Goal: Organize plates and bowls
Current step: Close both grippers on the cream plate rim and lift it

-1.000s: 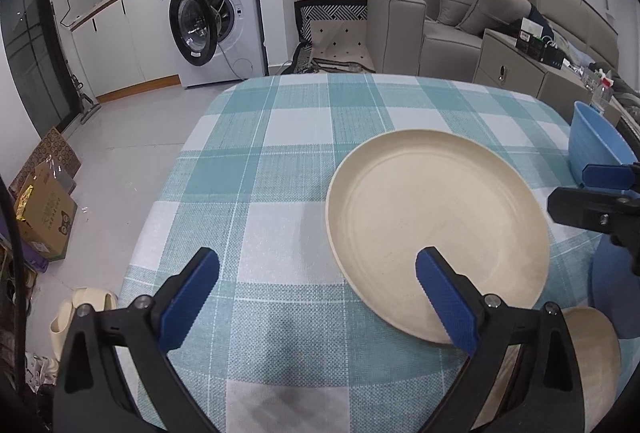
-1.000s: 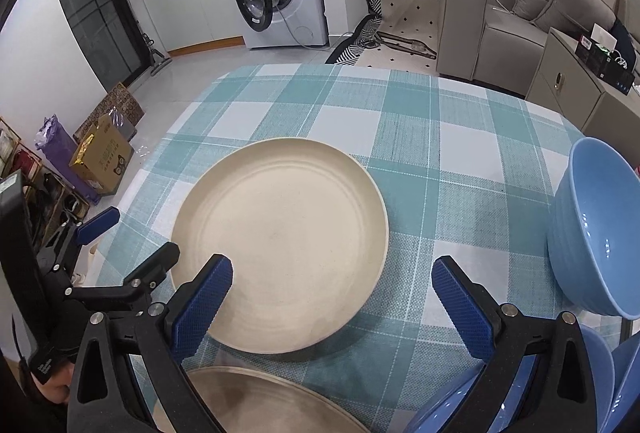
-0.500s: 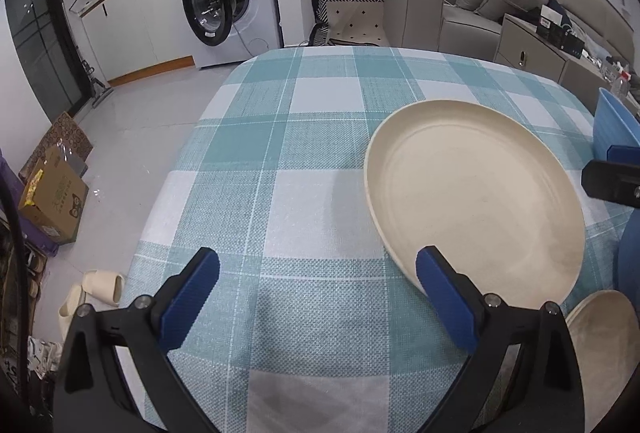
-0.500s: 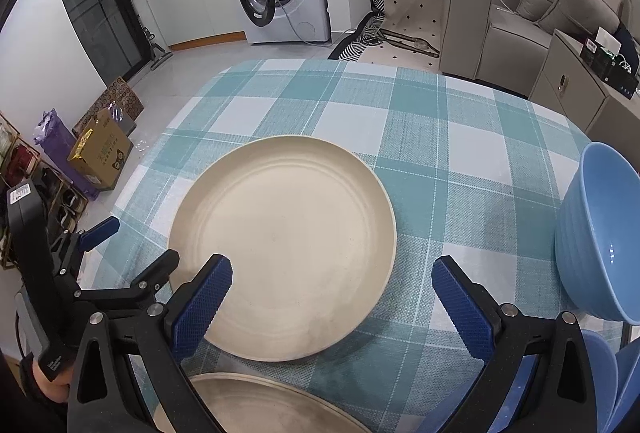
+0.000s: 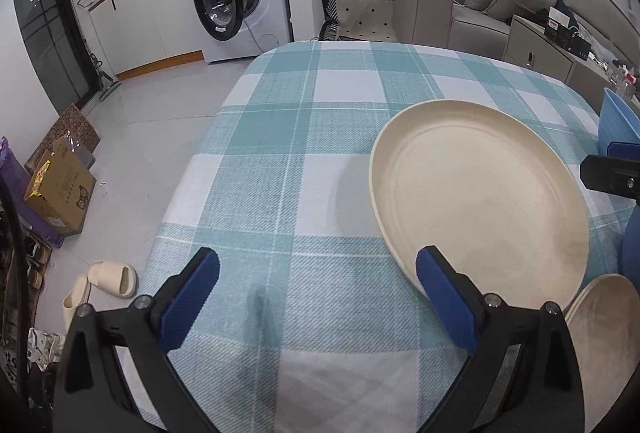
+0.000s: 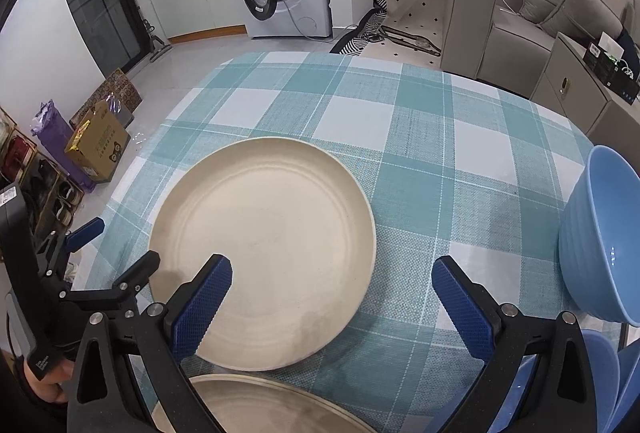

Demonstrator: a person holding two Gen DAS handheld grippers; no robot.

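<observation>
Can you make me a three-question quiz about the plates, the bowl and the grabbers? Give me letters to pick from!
1. Where is the blue bowl from the big plate?
A. on top of it
B. to its right, apart
C. under it

2. What colour is the big plate?
A. cream
B. red
C. black

3. How is the right gripper?
A. shut on a plate
B. shut on the bowl
C. open, empty

Answers: 1 B, since bare cloth lies between bowl and plate. 2 A, it is pale cream in both views. 3 C, its blue fingers stand wide apart with nothing between; the left gripper is open too.
</observation>
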